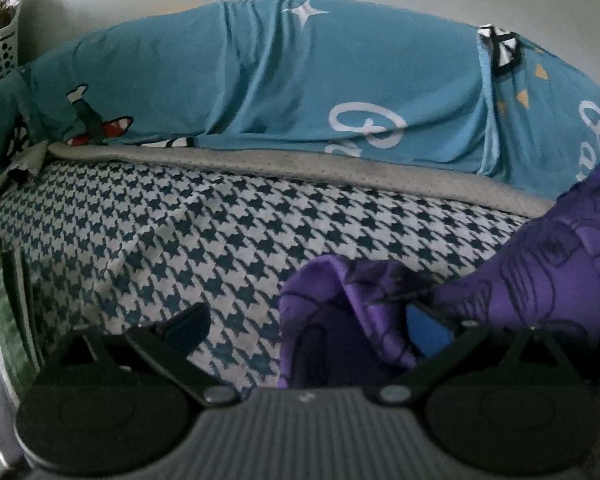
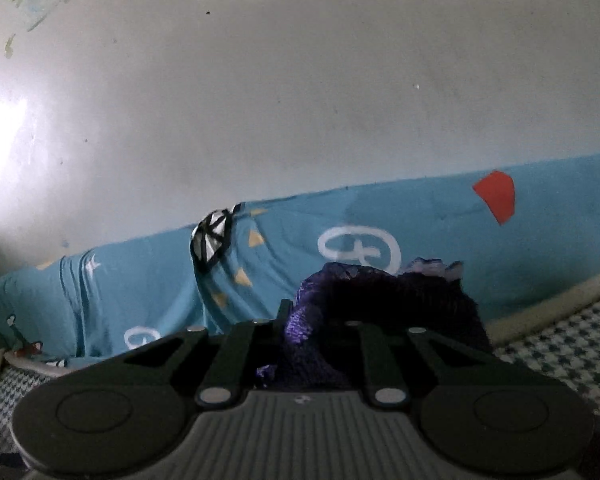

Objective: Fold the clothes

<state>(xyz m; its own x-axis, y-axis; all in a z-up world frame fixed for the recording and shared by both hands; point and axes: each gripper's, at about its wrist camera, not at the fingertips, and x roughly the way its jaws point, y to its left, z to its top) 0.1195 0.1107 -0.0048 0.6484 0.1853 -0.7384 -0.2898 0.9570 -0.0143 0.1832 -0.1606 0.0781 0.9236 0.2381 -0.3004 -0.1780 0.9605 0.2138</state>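
Bed (image 1: 204,240): covered in a houndstooth sheet with a grey border at the far edge. A blue printed cover (image 1: 340,92) runs along the far side against the wall (image 2: 300,80). The bed carries the work.

Purple garment (image 1: 540,280): thin, patterned cloth with a slight sheen. In the left wrist view it occupies the near right of the bed, one part rising off toward the right and a loose, creased flap lying near the centre. Judged light, limp and somewhat slippery; it will sag between grasp points and hold no shape of its own. A hem or corner is the sound place to take it, pinched deep enough that the smooth cloth does not slide out.

Left hand-held gripper (image 1: 308,328): jaws spread wide. Its right finger, with a blue pad (image 1: 426,330), is partly buried in the flap; the left finger stands over bare sheet. It clamps nothing.

Right hand-held gripper (image 2: 320,320): fingers drawn close together with a bunch of the purple garment (image 2: 380,304) standing up between them, so it is clenched on the cloth.

Differences between views: only the left wrist view shows the garment's spread over the bed and its pattern. Only the right wrist view shows the clamped bunch, which is held above the bed. How far folding has advanced cannot be judged.
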